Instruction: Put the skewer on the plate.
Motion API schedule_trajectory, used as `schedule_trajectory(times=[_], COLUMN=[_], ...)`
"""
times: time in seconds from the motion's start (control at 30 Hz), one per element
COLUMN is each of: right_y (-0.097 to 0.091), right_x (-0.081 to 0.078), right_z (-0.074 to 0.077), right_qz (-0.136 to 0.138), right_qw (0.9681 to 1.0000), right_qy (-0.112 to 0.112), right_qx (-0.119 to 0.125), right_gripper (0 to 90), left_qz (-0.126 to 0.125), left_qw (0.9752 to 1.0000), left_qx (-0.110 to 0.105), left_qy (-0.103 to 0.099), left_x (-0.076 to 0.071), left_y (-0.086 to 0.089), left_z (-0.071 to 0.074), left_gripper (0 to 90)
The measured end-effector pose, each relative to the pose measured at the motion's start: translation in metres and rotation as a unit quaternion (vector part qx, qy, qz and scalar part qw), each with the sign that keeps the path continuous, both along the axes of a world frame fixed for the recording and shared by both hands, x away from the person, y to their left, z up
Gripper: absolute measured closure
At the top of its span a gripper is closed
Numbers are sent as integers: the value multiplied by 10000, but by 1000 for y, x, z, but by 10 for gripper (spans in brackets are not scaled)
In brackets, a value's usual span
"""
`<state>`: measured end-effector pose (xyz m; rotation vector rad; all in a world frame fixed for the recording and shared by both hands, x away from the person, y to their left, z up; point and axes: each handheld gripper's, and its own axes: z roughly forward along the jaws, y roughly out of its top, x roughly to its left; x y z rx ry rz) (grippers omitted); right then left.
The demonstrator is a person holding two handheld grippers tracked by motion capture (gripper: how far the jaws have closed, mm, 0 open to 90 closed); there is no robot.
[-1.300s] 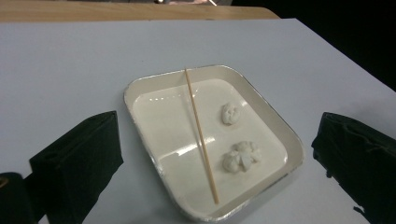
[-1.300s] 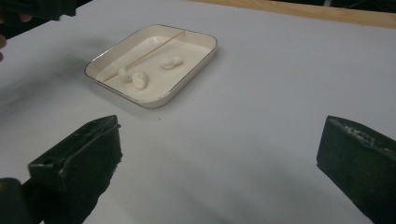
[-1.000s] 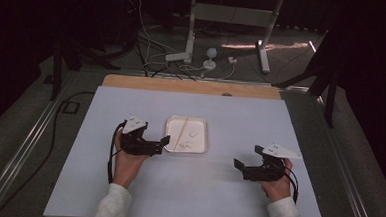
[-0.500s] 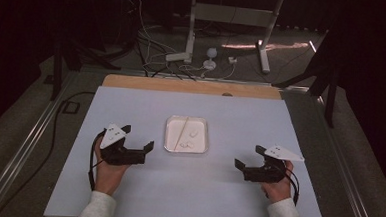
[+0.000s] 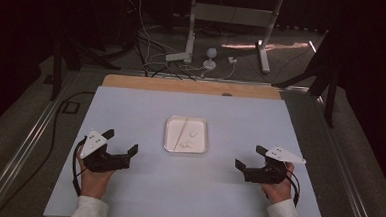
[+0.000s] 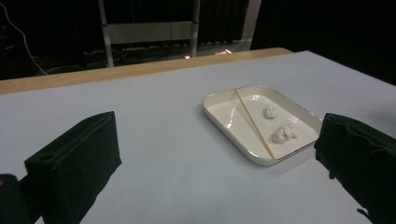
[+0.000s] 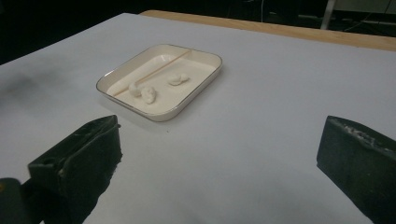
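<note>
High view: left gripper (image 5: 121,144) jaws wide apart, nothing held, now pulled back toward the table's left side, well clear of the tray (image 5: 185,134) it was just beside a sec ago. Right gripper (image 5: 251,158) also spread, empty, approx. same spot on the right. Tray sits mid-table w/ a thin stick (image 6: 253,123) lying across it and small white lumps (image 6: 283,133) inside. Reads as a retreat to neutral: either the step's done or no approach has begun.
</note>
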<state>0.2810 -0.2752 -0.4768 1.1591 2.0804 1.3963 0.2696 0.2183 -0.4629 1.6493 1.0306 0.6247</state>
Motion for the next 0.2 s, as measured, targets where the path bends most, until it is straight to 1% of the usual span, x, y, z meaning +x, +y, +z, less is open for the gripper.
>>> schedule_trajectory(times=[0.2], right_y=[1], right_x=[-1], right_z=[0], right_qz=[14], right_qw=[10000], right_qy=[-10], right_qx=[-62], right_gripper=[0], left_qz=[49], left_qw=[10000], left_qx=[-55], left_qy=[4], left_x=[-1], left_y=[4], left_z=[0], left_gripper=[5])
